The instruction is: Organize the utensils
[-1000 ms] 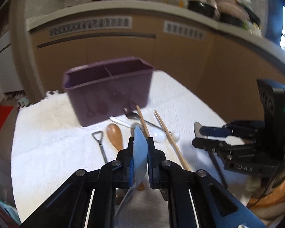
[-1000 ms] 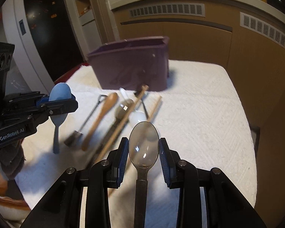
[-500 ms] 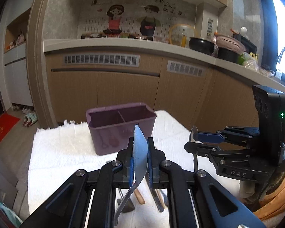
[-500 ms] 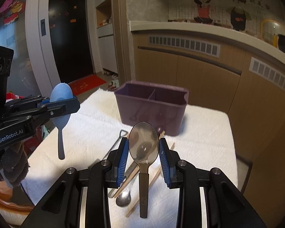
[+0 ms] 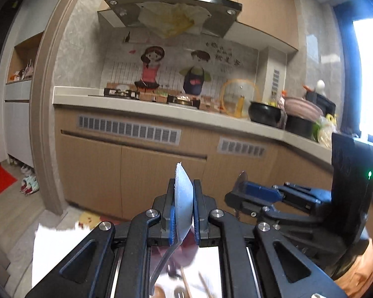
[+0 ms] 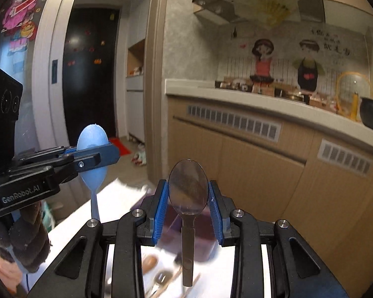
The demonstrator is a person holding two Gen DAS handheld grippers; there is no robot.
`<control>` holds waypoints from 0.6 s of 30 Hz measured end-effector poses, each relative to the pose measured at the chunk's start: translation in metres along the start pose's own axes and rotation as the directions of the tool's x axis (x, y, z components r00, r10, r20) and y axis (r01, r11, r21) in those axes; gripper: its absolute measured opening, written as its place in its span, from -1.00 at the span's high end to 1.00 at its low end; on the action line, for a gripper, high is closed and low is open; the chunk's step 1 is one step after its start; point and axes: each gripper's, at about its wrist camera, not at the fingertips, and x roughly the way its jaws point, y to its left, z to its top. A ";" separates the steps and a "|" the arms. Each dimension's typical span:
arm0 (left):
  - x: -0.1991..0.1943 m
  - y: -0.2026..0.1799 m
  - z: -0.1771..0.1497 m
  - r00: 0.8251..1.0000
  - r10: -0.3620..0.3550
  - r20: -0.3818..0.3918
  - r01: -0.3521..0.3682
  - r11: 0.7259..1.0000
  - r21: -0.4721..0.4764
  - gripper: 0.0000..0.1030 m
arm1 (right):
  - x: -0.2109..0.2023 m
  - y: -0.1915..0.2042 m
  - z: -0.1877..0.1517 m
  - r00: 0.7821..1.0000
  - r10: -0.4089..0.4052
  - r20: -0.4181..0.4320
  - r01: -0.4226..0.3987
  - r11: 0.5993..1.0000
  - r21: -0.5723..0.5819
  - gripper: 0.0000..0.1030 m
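Note:
My left gripper is shut on the bowl of a light blue plastic spoon, handle hanging down; it also shows in the right wrist view. My right gripper is shut on a metal spoon, handle hanging down; it shows at right in the left wrist view. Both are raised high and level. The purple utensil holder is mostly hidden below the right fingers. Wooden spoon and chopsticks lie blurred on the white towel.
A kitchen counter with wooden cabinets stands behind the table. Pots and dishes sit on it at the right. A dark door and a doorway with floor clutter are at the left.
Both grippers have risen and tilted up with their spoons. The holder and table utensils have dropped to the bottom of both views.

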 end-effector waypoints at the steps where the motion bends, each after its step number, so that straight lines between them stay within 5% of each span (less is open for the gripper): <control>1: 0.010 0.006 0.007 1.000 -0.002 0.003 0.002 1.000 -0.010 0.83 | 0.007 -0.002 0.006 1.000 -0.001 0.008 0.001 1.000 0.001 0.35; 6: 0.047 0.031 0.028 0.999 -0.037 0.002 0.037 0.996 -0.078 0.83 | 0.043 -0.017 0.040 0.998 0.010 0.057 -0.011 1.000 0.008 0.35; 10: 0.082 0.056 0.008 0.997 -0.056 -0.044 0.050 0.991 -0.126 0.83 | 0.074 -0.024 0.035 0.998 0.011 0.065 -0.012 1.000 0.020 0.35; 18: 0.133 0.088 -0.058 0.975 0.011 -0.220 -0.050 0.983 -0.174 0.78 | 0.149 -0.029 -0.027 0.989 0.038 -0.141 -0.027 0.996 0.080 0.35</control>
